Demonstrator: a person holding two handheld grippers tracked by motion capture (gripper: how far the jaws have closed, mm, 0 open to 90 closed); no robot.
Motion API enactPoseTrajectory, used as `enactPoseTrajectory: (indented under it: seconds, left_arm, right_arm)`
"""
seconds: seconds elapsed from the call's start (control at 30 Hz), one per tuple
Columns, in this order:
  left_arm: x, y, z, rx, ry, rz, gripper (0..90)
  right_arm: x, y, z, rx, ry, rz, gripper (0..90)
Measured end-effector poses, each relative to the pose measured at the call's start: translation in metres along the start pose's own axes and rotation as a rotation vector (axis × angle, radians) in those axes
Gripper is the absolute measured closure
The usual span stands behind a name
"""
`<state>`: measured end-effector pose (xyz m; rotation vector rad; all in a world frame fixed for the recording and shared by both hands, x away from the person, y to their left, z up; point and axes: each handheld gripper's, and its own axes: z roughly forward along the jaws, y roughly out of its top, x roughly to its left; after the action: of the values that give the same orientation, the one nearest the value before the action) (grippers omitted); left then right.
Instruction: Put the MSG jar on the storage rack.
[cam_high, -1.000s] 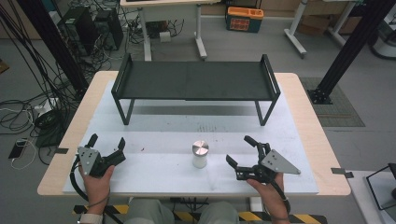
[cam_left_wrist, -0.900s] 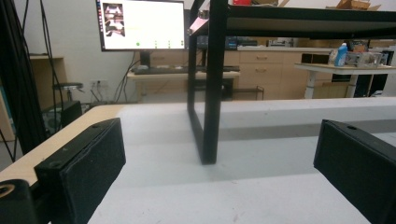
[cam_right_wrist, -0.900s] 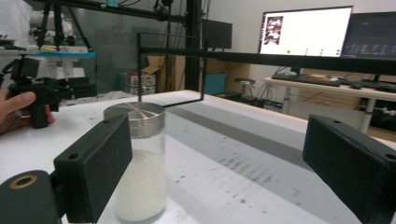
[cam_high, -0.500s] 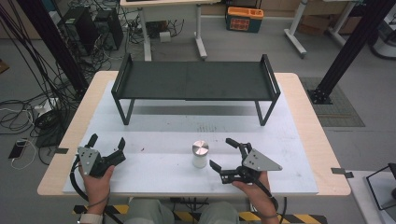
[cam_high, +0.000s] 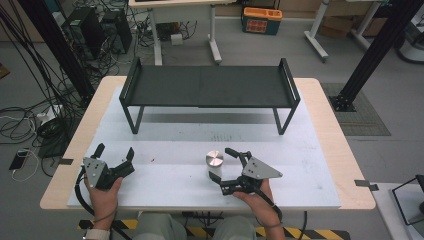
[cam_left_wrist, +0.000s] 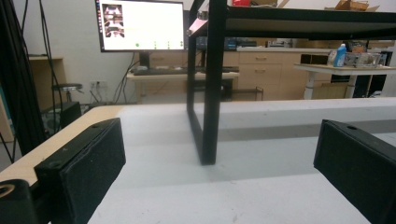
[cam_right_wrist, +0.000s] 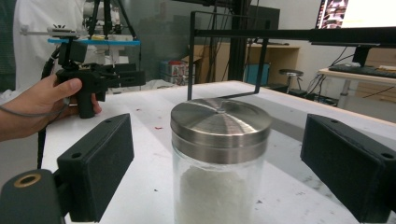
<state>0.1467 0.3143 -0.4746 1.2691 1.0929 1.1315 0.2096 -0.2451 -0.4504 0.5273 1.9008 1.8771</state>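
A glass jar (cam_high: 214, 160) with a brushed metal lid stands on the white mat near the table's front middle; white powder fills it (cam_right_wrist: 219, 158). My right gripper (cam_high: 221, 164) is open and points left, one jaw on each side of the jar without touching it. My left gripper (cam_high: 115, 156) rests open at the front left, aimed at the black rack's left leg (cam_left_wrist: 208, 93). Between its wide-apart jaws is only bare mat. In the right gripper view the left gripper (cam_right_wrist: 100, 79) shows in a hand, farther off.
A black metal rack (cam_high: 210, 87) spans the far half of the white mat (cam_high: 310, 165). The wooden table edge (cam_high: 340, 145) borders the mat. Cables, desks and a monitor (cam_left_wrist: 140, 25) stand beyond the table.
My right gripper has moved left from the front right and turned toward the jar, so its open jaws now bracket it. The left gripper and the jar have stayed put.
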Motion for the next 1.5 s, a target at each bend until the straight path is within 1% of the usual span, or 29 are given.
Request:
enactPoseTrajectory:
  seconds: [0.03,0.23,0.47,0.6,0.7,0.8,0.83,0.87,0.9,0.93,0.97,1.0,1.03,1.1,1.3,1.5]
  left_arm:
    - [0.0,0.0,0.0,0.0,0.0,0.0,2.4]
    - [0.0,0.0,0.0,0.0,-0.001,0.001,2.4]
    - [0.0,0.0,0.0,-0.001,-0.001,0.001,2.4]
    - [0.0,0.0,0.0,-0.002,-0.002,0.0,2.4]
    - [0.0,0.0,0.0,-0.002,-0.002,0.0,2.4]
    - [0.0,0.0,0.0,-0.002,-0.001,0.0,2.4]
    - [0.0,0.0,0.0,-0.002,-0.002,0.0,2.4]
    - [0.0,0.0,0.0,-0.002,-0.001,0.0,2.4]
    - [0.0,0.0,0.0,-0.002,-0.001,0.0,2.4]
    - [0.0,0.0,0.0,-0.002,-0.001,0.0,2.4]
    - [0.0,0.0,0.0,-0.002,-0.001,0.0,2.4]
    - [0.0,0.0,0.0,-0.002,-0.001,0.0,2.4]
    - [0.0,0.0,0.0,-0.002,-0.001,0.0,2.4]
    - [0.0,0.0,0.0,-0.002,-0.001,0.0,2.4]
    - [0.0,0.0,0.0,-0.002,-0.001,0.0,2.4]
    - [0.0,0.0,0.0,-0.002,-0.001,0.0,2.4]
  right_arm:
    - [0.0,0.0,0.004,0.006,0.003,-0.002,10.5]
    - [0.0,0.0,0.012,0.021,0.01,-0.009,12.5]
    - [0.001,-0.001,0.018,0.029,0.004,-0.017,16.8]
    - [0.0,-0.001,0.021,0.044,0.008,-0.016,18.5]
    - [-0.001,-0.002,0.022,0.043,0.012,-0.015,24.2]
    - [-0.001,-0.002,0.022,0.042,0.01,-0.013,26.5]
    - [-0.001,-0.002,0.021,0.041,0.004,-0.019,30.5]
    - [-0.001,-0.002,0.021,0.041,0.004,-0.019,30.5]
    - [-0.001,-0.002,0.021,0.038,0.003,-0.014,33.7]
    - [-0.001,-0.002,0.021,0.038,0.003,-0.014,33.7]
    - [-0.002,-0.001,0.02,0.04,0.002,-0.009,36.2]
    - [-0.002,-0.001,0.02,0.04,0.002,-0.009,36.2]
    - [-0.003,-0.001,0.02,0.039,0.002,-0.008,38.8]
    - [-0.004,-0.001,0.019,0.038,0.006,-0.008,40.6]
    - [-0.004,-0.001,0.019,0.037,0.009,-0.003,41.6]
    - [-0.003,0.002,0.019,0.039,0.004,-0.012,41.3]
